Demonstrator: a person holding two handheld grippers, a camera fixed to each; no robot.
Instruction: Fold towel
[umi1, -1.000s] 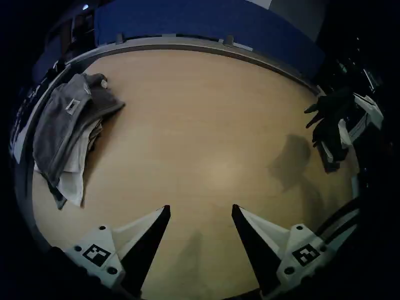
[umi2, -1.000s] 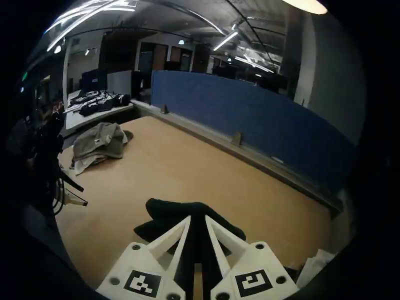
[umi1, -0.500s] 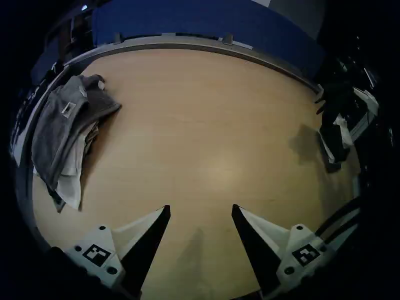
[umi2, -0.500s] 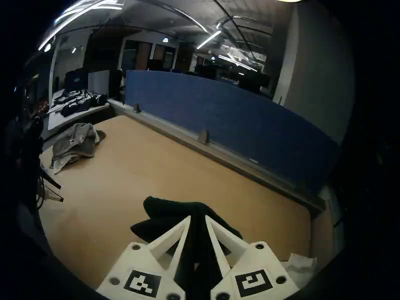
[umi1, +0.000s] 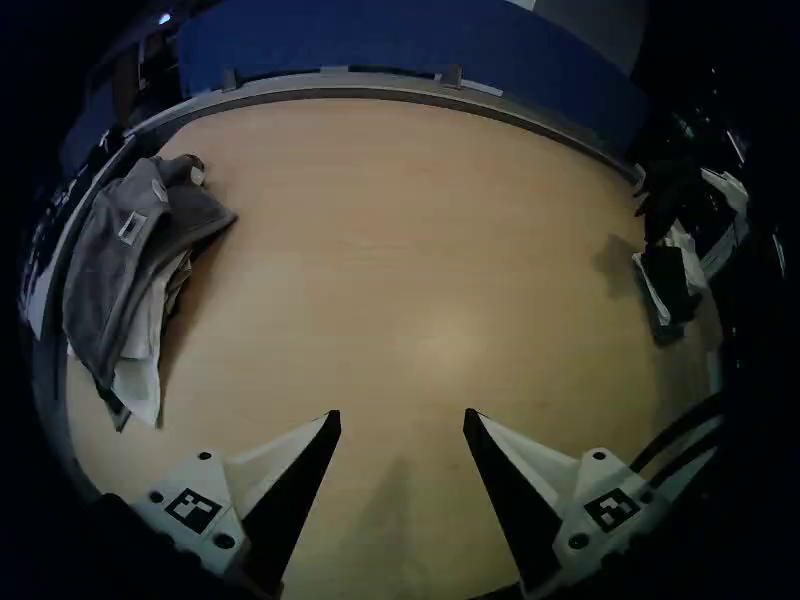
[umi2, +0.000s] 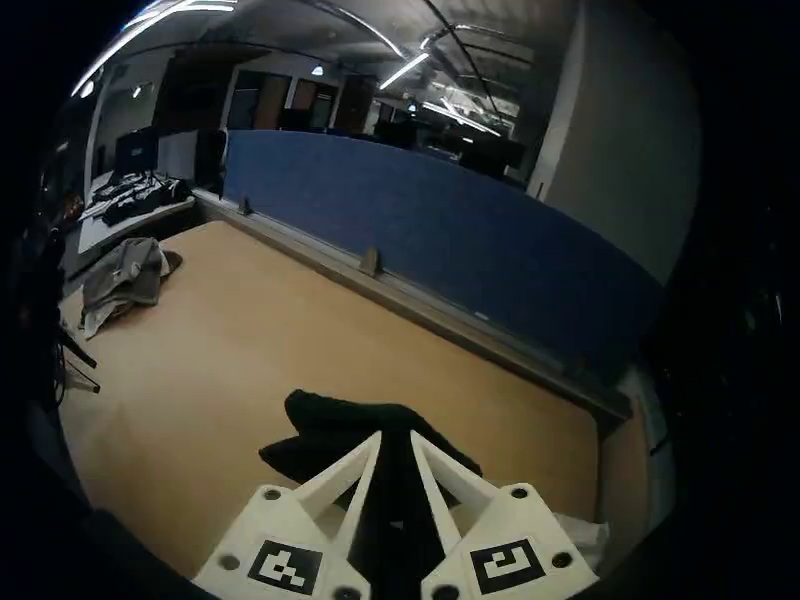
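One dark towel (umi2: 320, 430) pinched in right claw (umi2: 395, 438) | left claw (umi1: 400, 415) spread

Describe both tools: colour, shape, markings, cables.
The left tool has two white wedge fingers tapering to points, with black inner faces, small dark screw holes, and a black-and-white square marker on each base. Black cables run beside it. The right tool looks the same: white fingers, square markers.
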